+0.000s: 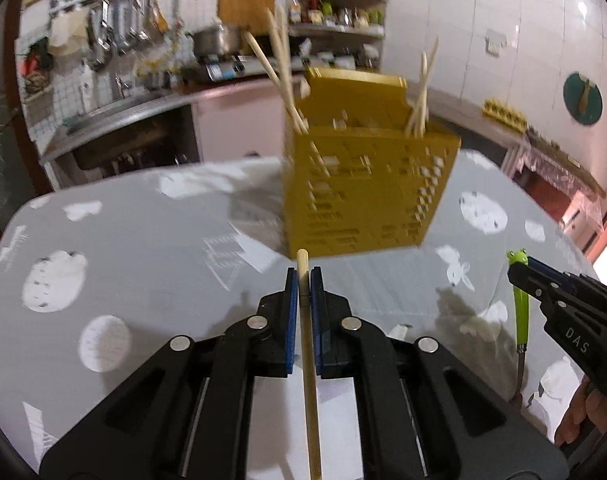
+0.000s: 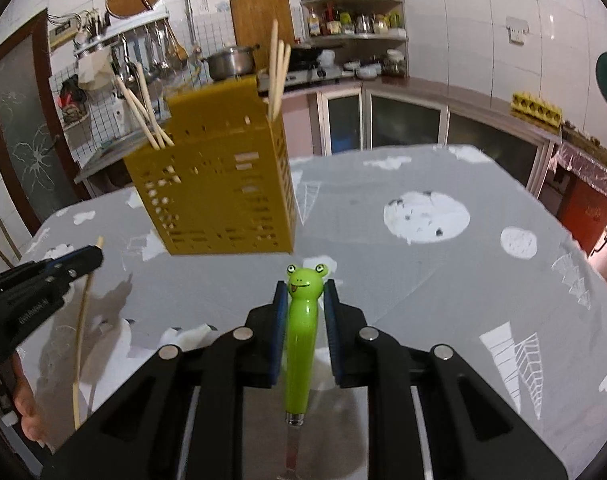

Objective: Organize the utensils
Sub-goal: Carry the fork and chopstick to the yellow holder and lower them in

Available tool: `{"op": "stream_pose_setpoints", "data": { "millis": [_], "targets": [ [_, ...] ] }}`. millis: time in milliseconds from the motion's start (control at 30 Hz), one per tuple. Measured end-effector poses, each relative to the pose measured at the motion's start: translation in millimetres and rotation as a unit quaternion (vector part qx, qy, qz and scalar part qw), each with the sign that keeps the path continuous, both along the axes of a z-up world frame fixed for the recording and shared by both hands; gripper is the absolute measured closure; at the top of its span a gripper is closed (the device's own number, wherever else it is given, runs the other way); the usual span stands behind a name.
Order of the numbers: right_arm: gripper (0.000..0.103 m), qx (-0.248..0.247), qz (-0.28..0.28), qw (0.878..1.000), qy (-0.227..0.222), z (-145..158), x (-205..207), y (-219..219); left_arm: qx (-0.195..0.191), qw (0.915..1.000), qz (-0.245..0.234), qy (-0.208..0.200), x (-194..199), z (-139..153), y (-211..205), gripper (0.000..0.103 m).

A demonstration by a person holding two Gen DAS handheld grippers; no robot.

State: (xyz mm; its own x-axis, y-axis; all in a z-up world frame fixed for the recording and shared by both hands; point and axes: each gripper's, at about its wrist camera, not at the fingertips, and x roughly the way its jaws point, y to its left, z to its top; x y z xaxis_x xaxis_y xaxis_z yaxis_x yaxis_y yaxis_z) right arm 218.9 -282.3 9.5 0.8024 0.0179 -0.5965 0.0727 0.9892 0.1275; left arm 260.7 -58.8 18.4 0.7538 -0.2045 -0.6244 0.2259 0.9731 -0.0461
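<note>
I'm working in a home kitchen. Behind my table [image 2: 383, 264], with its grey cloth printed in white shapes, a white-tiled wall carries a rail of hanging ladles and utensils [image 2: 151, 52]. A steel pot [image 2: 229, 62] sits on a countertop stove, with a wooden cutting board [image 2: 261, 20] leaning behind it. A corner shelf [image 2: 355, 20] is crowded with jars and bottles of what I take to be seasonings, though they're too small to be sure. An egg tray [image 2: 537, 109] rests on the counter to the right.

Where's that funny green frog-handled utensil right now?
The frog-handled utensil is clamped in the right gripper, held above the grey tablecloth just short of the yellow holder.
</note>
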Motion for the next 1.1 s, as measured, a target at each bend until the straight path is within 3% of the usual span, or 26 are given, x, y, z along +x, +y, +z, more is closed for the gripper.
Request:
{"op": "stream_pose_setpoints", "data": {
  "millis": [233,533,1100],
  "targets": [
    [0.084,-0.012,0.003,0.998,-0.064,19.5,-18.1,2.1,-0.022,0.9963,0.032,-0.076,-24.0,31.0,33.1,0.098],
    [0.084,-0.016,0.001,0.992,-0.126,38.8,-25.9,-0.3,-0.05,0.989,0.046,-0.132,-37.0,56.1,53.5,0.099],
    [0.084,-0.008,0.012,0.985,-0.175,59.2,-9.0,-3.1,-0.065,0.9817,0.042,-0.174,-27.7,71.9,48.5,0.099]
  ]
}}
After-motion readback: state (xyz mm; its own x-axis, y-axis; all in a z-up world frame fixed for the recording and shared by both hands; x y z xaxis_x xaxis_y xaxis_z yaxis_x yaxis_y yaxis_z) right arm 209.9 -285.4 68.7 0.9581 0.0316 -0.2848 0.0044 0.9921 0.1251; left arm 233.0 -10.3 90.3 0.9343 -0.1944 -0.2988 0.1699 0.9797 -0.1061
